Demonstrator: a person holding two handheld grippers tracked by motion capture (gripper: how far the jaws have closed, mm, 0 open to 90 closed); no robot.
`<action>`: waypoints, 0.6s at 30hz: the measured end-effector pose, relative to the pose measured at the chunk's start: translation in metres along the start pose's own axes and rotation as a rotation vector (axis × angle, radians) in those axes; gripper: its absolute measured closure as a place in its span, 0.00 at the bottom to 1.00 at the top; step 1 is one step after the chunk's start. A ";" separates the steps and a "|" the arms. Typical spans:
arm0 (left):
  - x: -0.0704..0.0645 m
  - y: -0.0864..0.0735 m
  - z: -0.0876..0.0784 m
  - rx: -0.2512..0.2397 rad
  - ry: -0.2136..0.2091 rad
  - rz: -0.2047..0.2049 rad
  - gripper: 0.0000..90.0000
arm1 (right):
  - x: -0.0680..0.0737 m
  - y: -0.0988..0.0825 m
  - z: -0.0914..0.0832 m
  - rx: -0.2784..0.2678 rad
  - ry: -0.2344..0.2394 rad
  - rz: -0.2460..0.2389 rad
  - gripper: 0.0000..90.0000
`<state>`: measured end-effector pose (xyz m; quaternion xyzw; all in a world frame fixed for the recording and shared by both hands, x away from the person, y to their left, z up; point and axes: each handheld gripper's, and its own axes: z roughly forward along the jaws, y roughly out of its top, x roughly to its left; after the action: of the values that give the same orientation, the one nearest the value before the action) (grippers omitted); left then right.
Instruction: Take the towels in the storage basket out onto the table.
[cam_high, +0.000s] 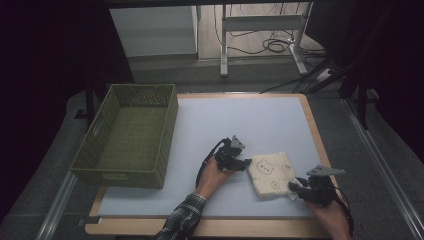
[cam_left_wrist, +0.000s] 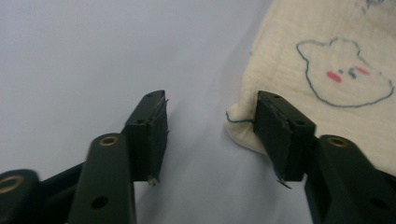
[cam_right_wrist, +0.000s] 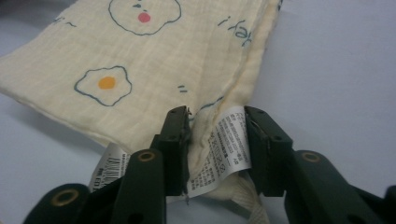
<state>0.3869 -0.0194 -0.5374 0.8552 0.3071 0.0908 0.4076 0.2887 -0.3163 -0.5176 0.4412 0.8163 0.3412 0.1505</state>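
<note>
Centrally, near front table edge: folded cream muslin cloth (cam_high: 270, 174), printed, soft, on smooth pale table mat (cam_high: 240, 120). Right gripper (cam_right_wrist: 215, 140) clamped on cloth corner and care label (cam_right_wrist: 229, 140). Left gripper (cam_left_wrist: 210, 126) jaws apart at cloth's rounded corner. Woven green basket (cam_high: 131, 135) well apart, left.

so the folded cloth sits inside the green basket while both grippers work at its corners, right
Not quite. The high view shows the folded cloth lying flat on the table, well to the right of the green basket, not inside it. The rest holds: the left gripper and the right gripper are each at a corner of it.
</note>
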 end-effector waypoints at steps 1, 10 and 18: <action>0.000 0.001 0.000 0.003 -0.002 -0.001 0.53 | 0.000 0.000 0.000 0.002 0.002 0.005 0.75; -0.008 0.006 -0.001 0.036 -0.070 0.000 0.95 | 0.002 0.001 0.000 0.013 0.058 0.047 0.92; -0.010 0.014 -0.013 -0.020 -0.054 0.040 0.95 | -0.002 0.001 -0.006 -0.025 0.116 0.096 0.92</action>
<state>0.3793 -0.0236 -0.5174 0.8593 0.2776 0.0787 0.4223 0.2874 -0.3196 -0.5128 0.4572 0.7972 0.3833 0.0919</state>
